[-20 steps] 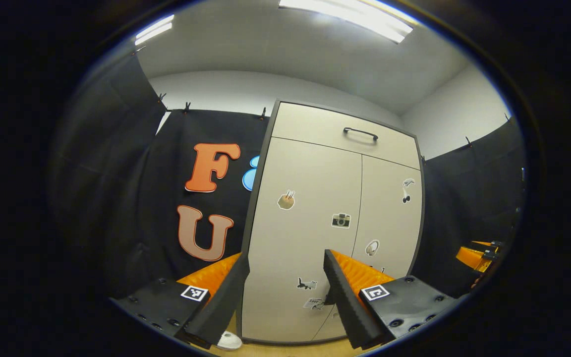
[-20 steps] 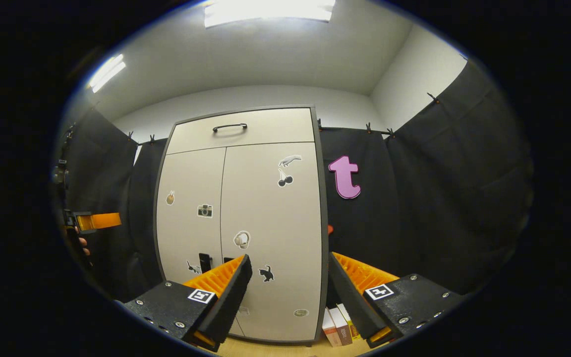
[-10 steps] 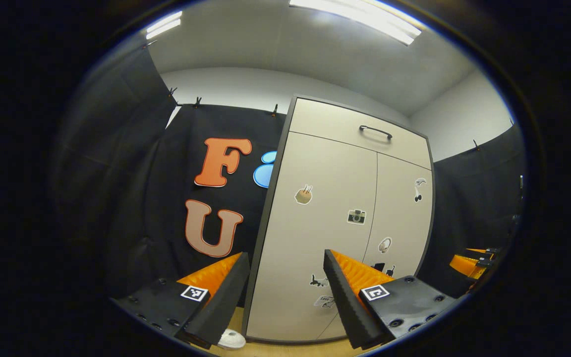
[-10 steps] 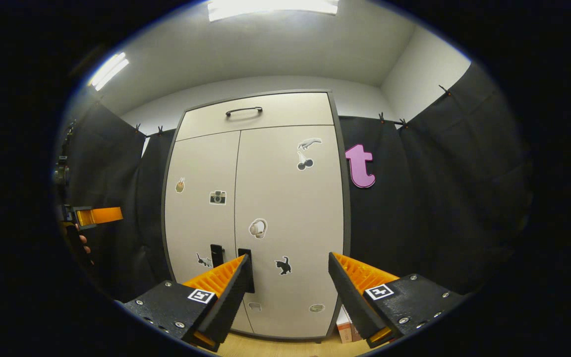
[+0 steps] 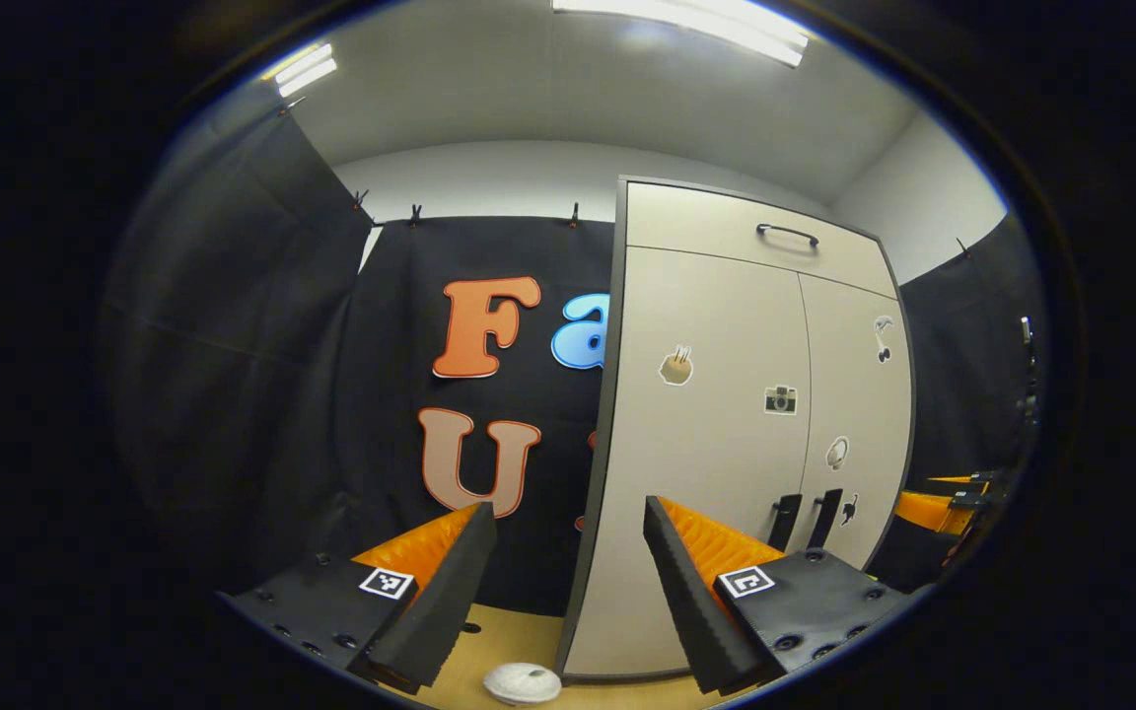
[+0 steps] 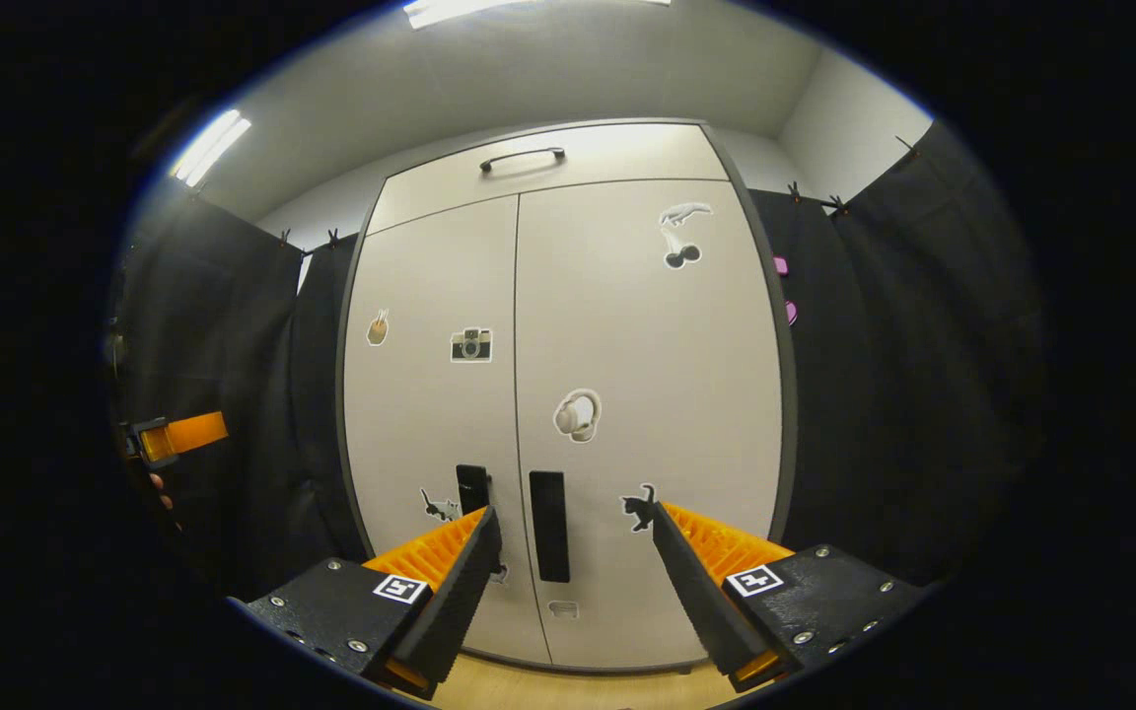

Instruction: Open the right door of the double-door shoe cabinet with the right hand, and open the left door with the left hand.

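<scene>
Closed in on cabinet since a second ago: right claw (image 6: 573,552) much nearer, right door handle (image 6: 549,526) now lined up between its fingers; left claw (image 5: 568,552) swung off toward booth wall.

Both claws spread wide, gripping nothing.

Shoe cabinet (image 6: 568,394) upright on wooden floor (image 6: 529,690); right door (image 6: 657,394) and left door (image 6: 430,394) both shut, left door handle (image 6: 472,488) just beside the right one at the centre seam.

Step in hand, as judged: approach to right handle. Next: advance further, pinch handle, pull outward on its hinge.

Left claw also seen low at far left in right gripper view.

Room: black cloth walls, ceiling strip lights, white round object (image 5: 522,682) on floor near cabinet's left corner.
</scene>
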### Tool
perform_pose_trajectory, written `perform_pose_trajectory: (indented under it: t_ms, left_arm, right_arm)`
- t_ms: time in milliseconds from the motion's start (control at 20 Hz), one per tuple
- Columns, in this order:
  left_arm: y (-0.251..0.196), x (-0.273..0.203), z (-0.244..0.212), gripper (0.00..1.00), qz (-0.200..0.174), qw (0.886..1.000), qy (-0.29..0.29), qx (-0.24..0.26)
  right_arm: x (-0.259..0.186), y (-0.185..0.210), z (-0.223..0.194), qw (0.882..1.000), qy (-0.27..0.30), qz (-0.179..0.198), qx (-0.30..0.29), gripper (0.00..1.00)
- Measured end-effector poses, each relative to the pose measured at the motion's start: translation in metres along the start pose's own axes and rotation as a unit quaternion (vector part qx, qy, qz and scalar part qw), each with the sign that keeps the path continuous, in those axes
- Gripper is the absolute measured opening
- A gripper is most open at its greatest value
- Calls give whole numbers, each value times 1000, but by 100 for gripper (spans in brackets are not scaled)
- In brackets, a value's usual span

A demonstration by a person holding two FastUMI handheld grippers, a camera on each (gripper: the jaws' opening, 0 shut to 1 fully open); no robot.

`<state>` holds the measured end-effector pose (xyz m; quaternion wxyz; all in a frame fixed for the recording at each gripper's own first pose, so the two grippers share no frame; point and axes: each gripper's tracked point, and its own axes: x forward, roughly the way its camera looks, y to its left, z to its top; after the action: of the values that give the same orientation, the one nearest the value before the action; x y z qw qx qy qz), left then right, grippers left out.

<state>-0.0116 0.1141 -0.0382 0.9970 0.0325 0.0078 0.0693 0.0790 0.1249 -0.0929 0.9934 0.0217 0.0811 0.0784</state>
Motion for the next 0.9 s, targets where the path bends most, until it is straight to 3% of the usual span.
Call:
perform_pose_trajectory:
  t_ms: [250,600,900]
  left_arm:
    - [44,-5,-10,96,34,999,3,9]
    - [93,-8,-28,96,77,997,24,-1]
    - [109,-12,-30,96,86,996,28,0]
  right_arm:
    - [54,7,-44,998,62,-3,11,93]
    - [101,3,-78,994,105,-34,-1,72]
    - [117,7,-84,993,110,-46,14,45]
